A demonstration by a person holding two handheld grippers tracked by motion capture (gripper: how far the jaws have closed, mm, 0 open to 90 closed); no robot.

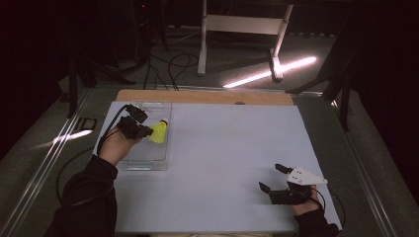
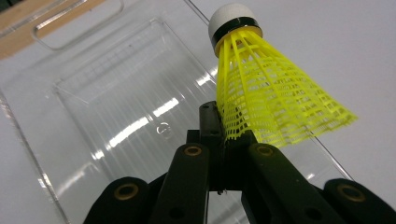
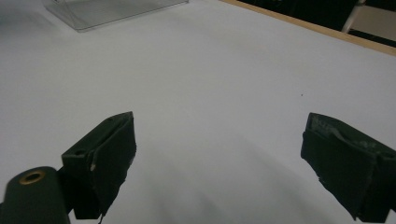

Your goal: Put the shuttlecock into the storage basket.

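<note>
A yellow shuttlecock [image 1: 159,132] with a white cork tip hangs over a clear plastic tray [image 1: 148,158] at the table's left. My left gripper [image 1: 144,131] is shut on the edge of its mesh skirt. In the left gripper view the shuttlecock [image 2: 271,93] rises from the closed jaws with its cork pointing up and away, and the tray [image 2: 93,107] lies beneath, nothing in it. My right gripper [image 1: 272,178] rests low near the table's front right, open, nothing between its fingers [image 3: 105,158].
A white sheet [image 1: 222,148] covers the table, with a wooden strip [image 1: 207,97] along the far edge. Beyond the table stand a white frame [image 1: 242,29] and cables on the floor. The tray's corner [image 3: 112,9] lies far ahead in the right gripper view.
</note>
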